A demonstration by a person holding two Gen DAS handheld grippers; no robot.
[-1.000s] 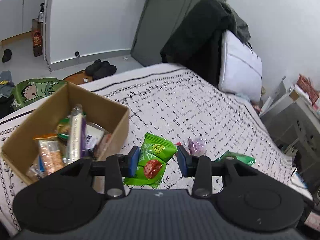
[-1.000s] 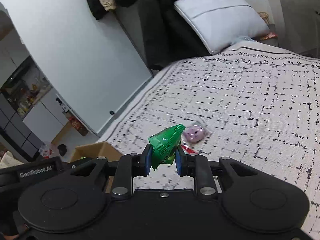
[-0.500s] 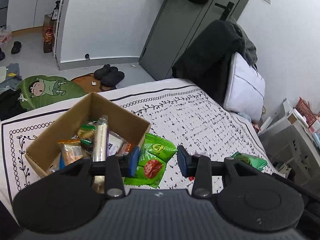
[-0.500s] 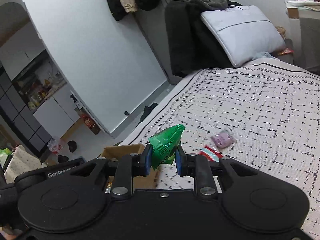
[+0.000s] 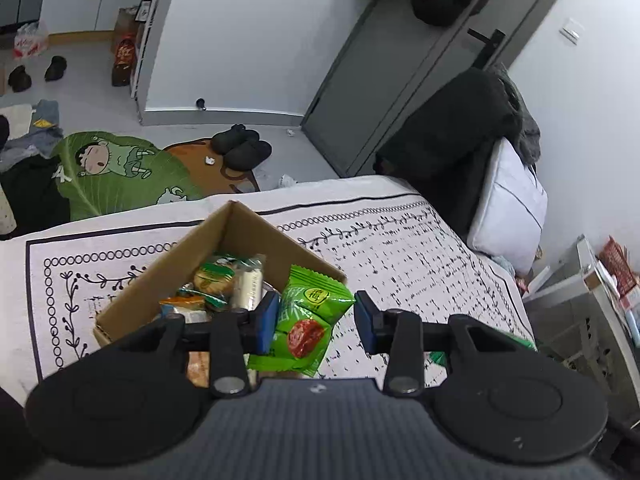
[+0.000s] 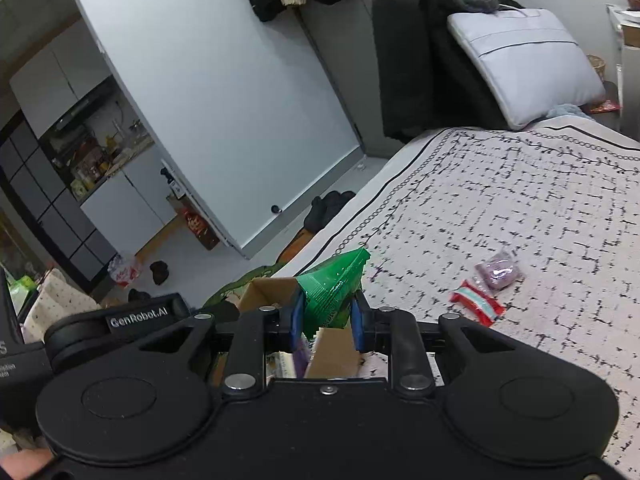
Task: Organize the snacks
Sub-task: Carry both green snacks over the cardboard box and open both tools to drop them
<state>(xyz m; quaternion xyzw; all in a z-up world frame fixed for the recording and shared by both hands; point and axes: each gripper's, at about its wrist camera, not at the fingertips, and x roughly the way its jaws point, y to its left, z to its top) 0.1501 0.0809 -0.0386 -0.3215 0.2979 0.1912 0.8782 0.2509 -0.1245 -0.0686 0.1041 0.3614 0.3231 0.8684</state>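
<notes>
The left tongs gape wide and hold nothing, a light green packet lying between their pads against the box at 11 o'clock. The right tongs pinch a dark green packet above the box, while a red packet and a purple one lie on the bed at 2 o'clock.

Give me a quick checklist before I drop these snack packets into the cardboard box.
1. Right hand-held gripper shut on the dark green packet: ok.
2. Dark green packet over the cardboard box: ok, roughly above its near corner.
3. Left hand-held gripper gripping the light green packet: not ok, jaws wide, only the left pad touches.
4. Room in the box: ok, space shows.
5. Bed cleared: not ok, red packet and purple packet remain.
</notes>
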